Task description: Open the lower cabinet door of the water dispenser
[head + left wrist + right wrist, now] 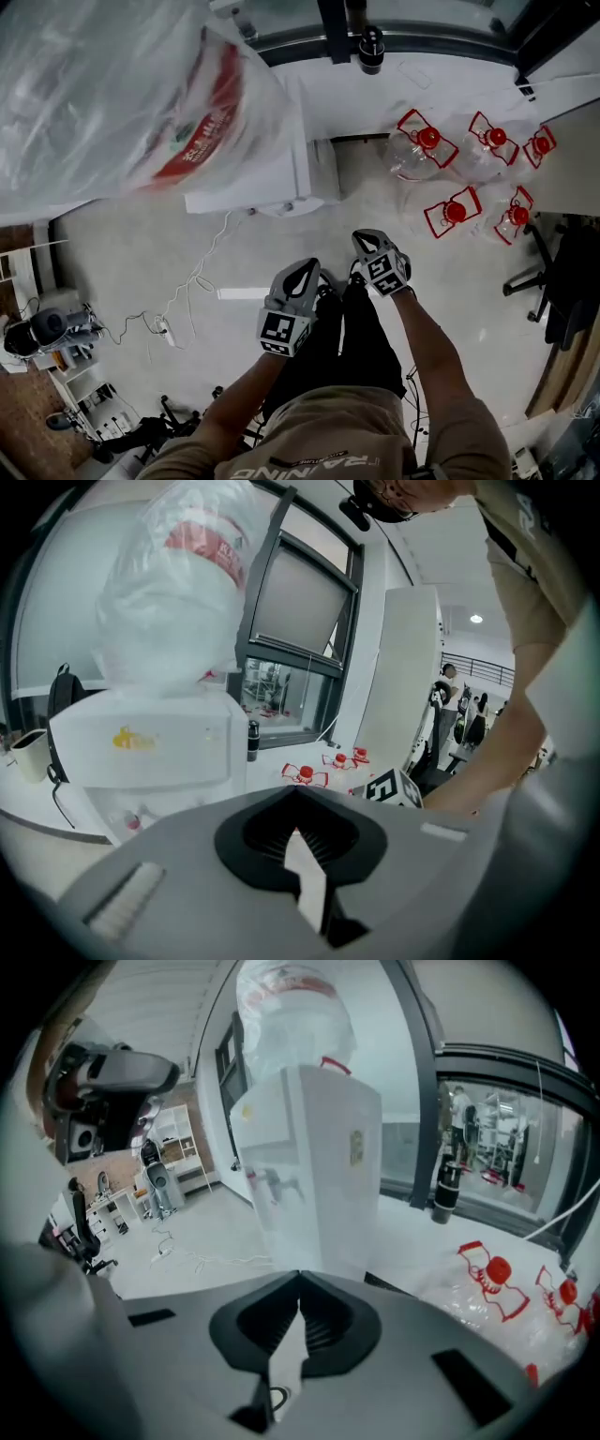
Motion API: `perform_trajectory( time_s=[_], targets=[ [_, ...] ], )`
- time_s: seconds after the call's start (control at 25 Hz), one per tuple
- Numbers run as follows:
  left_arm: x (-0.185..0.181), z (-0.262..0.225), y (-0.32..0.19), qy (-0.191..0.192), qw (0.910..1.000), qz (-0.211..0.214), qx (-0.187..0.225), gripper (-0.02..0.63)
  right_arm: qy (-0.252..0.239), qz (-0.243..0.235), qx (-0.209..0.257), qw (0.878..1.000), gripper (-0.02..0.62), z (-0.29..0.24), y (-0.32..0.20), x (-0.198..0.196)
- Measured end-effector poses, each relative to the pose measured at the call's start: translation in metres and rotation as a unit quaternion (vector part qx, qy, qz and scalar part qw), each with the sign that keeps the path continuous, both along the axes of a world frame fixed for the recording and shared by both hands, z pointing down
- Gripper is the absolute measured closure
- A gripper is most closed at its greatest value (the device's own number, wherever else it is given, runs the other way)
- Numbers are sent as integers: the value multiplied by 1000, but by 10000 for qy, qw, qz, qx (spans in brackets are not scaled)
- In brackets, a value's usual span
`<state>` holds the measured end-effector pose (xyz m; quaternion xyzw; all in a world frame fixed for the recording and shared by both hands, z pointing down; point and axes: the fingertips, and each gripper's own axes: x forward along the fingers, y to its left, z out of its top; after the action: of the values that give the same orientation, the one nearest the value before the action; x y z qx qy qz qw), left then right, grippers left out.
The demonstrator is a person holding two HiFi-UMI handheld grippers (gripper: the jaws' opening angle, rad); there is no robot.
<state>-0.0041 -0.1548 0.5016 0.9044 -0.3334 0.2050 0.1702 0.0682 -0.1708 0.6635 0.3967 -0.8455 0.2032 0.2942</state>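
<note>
The white water dispenser (pixel 251 169) stands at the upper left of the head view, with a plastic-wrapped bottle (pixel 112 84) on top. In the right gripper view the water dispenser (pixel 314 1176) shows its taps and one side, and its lower front is partly hidden behind my jaws. It also appears in the left gripper view as a white dispenser (pixel 141 747). My left gripper (pixel 305 269) and right gripper (pixel 362 236) hang side by side over the floor, short of the dispenser. The left gripper (pixel 295 787) and the right gripper (pixel 300 1272) are both shut with nothing between the jaws.
Several empty water jugs (pixel 455 211) with red caps and handles lie on the floor to the right. A dark flask (pixel 370 49) stands on the window ledge. A cable and power strip (pixel 164 328) lie on the left floor. An office chair (pixel 548 281) is at the far right.
</note>
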Motion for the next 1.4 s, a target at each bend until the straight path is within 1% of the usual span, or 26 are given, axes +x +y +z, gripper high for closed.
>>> perform_trajectory(
  time_s=[0.12, 0.2, 0.32, 0.48, 0.56, 0.64, 0.68, 0.72, 0.76, 0.84, 0.92, 1.04, 1.2, 1.4],
  targets=[
    [2, 40, -5, -74, 9998, 42, -164, 604, 3, -88, -242, 9997, 589, 47, -20, -7],
    [6, 69, -4, -115, 9994, 163, -294, 604, 68, -106, -431, 9990, 589, 82, -32, -5],
    [2, 109, -5, -189, 9986, 263, -428, 604, 205, -161, -507, 9984, 589, 129, -48, -8],
    [-13, 155, -11, -342, 9974, 29, -634, 604, 363, -324, -476, 9977, 589, 175, -68, -20],
    [-14, 171, -16, -337, 9968, -114, -714, 604, 408, -367, -530, 9971, 589, 200, -77, -22],
    [-15, 181, -22, -274, 9969, -214, -708, 604, 446, -438, -637, 9960, 587, 224, -83, -27],
    [-17, 185, -24, -255, 9968, -236, -723, 604, 449, -511, -688, 9953, 561, 234, -85, -32],
    [-19, 189, -24, -251, 9963, -251, -779, 604, 443, -602, -717, 9946, 463, 242, -88, -37],
    [-22, 194, -23, -268, 9957, -251, -851, 604, 449, -695, -703, 9941, 420, 247, -92, -42],
    [-28, 203, -21, -329, 9947, -247, -938, 604, 573, -856, -583, 9930, 420, 257, -101, -47],
    [-34, 209, -21, -333, 9948, -308, -909, 604, 698, -1000, -541, 9911, 419, 267, -107, -51],
    [-41, 215, -20, -322, 9945, -398, -910, 604, 686, -1112, -487, 9902, 414, 272, -113, -59],
    [-51, 221, -19, -264, 9940, -511, -928, 604, 647, -1076, -406, 9913, 411, 272, -121, -66],
    [-52, 227, -11, -195, 9937, -520, -978, 604, 615, -862, -394, 9936, 411, 272, -120, -65]
  ],
)
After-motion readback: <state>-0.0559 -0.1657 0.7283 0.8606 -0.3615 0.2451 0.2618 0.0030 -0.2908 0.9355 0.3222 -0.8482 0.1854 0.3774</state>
